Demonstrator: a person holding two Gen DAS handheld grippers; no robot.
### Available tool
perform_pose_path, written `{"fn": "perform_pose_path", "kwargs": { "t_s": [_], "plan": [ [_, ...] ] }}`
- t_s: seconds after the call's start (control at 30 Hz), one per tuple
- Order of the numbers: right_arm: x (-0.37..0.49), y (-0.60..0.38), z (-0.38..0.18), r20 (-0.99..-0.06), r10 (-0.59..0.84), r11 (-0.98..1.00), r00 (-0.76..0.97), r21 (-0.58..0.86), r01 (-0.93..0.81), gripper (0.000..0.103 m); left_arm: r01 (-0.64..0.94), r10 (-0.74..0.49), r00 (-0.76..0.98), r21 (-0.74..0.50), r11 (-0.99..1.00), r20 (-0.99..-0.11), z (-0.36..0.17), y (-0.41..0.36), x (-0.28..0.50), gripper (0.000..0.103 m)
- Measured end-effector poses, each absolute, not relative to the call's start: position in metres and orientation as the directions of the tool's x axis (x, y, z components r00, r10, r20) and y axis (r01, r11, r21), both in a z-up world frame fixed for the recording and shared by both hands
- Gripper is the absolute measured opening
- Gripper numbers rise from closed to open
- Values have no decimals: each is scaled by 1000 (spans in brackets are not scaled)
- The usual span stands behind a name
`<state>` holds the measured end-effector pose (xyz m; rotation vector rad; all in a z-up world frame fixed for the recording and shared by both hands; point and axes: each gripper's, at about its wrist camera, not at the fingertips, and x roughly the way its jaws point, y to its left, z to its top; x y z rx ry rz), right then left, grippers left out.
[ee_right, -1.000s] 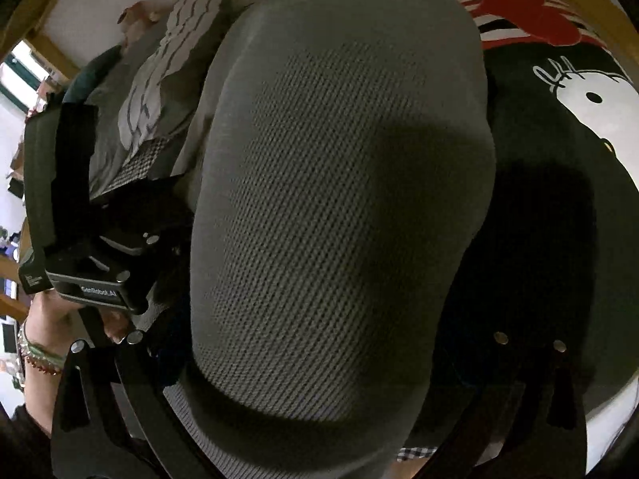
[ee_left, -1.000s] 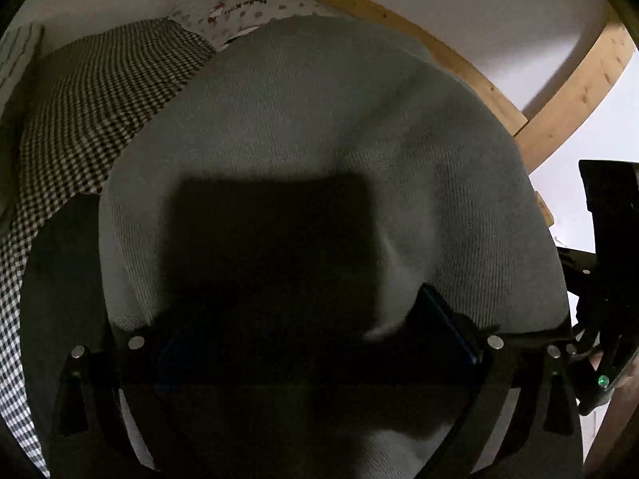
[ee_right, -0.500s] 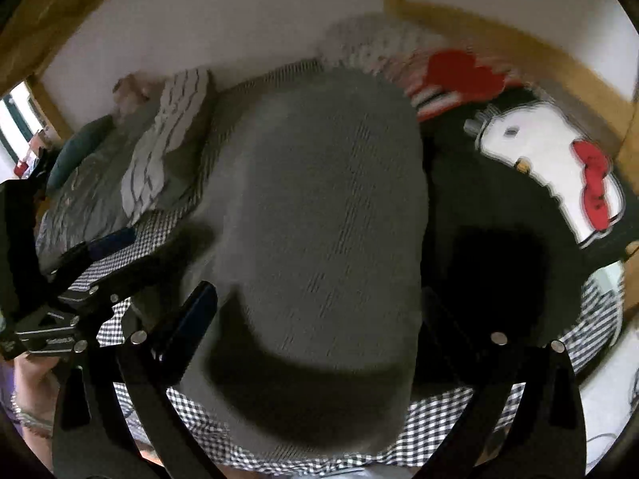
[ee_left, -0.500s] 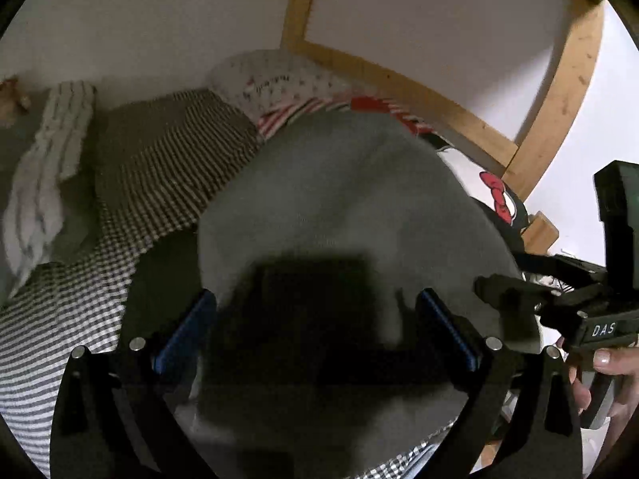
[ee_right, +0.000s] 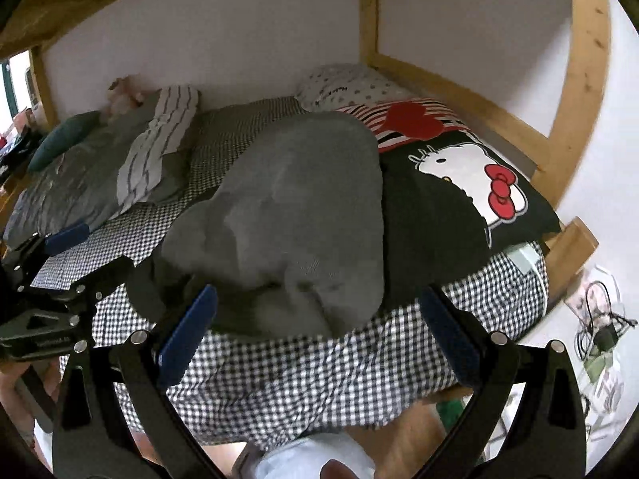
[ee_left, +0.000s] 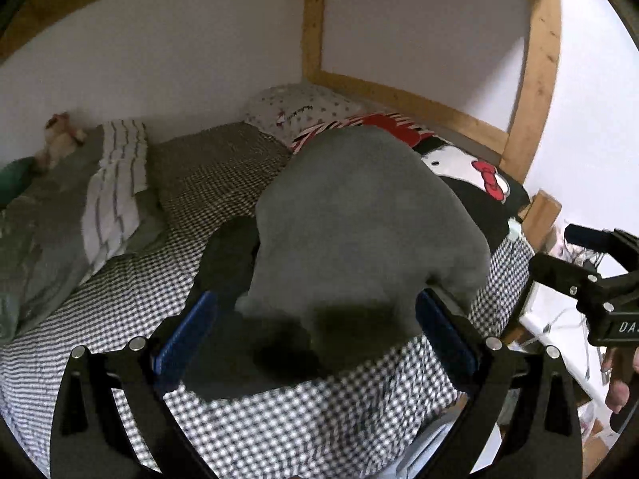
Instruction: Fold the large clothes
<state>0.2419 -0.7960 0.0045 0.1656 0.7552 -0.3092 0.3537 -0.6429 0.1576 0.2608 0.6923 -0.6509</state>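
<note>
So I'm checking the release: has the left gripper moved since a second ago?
Yes. The left gripper has backed away from the grey knitted garment, with more wooden bed frame now showing.

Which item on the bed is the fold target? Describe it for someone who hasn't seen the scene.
Start at the checked sheet on the wooden bunk. Near its front edge lies a rumpled grey knit, left of the black cartoon-cat cushion. It is the only plain grey piece there, with no print, stripes or checks.

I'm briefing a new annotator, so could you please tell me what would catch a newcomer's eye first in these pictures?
The grey garment bundled in the middle of the checked bedsheet draws the eye first, with both open grippers, left and right, held off it. Next comes the black cartoon-cat cushion just right of it, against the wooden bed frame.
</note>
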Motion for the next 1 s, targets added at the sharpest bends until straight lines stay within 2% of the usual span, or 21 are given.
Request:
{"fn": "perform_pose_path", "kwargs": {
  "t_s": [0.37, 1.0],
  "plan": [
    [170, -735, -11, -695, -232, 946, 680, 2, 324, 100, 607, -431, 597, 30, 794, -677, 145, -589, 276, 99],
    [40, -688, -22, -686, -265, 942, 678, -33, 334, 100, 595, -417, 594, 28, 803, -688, 122, -553, 163, 99]
  ]
}}
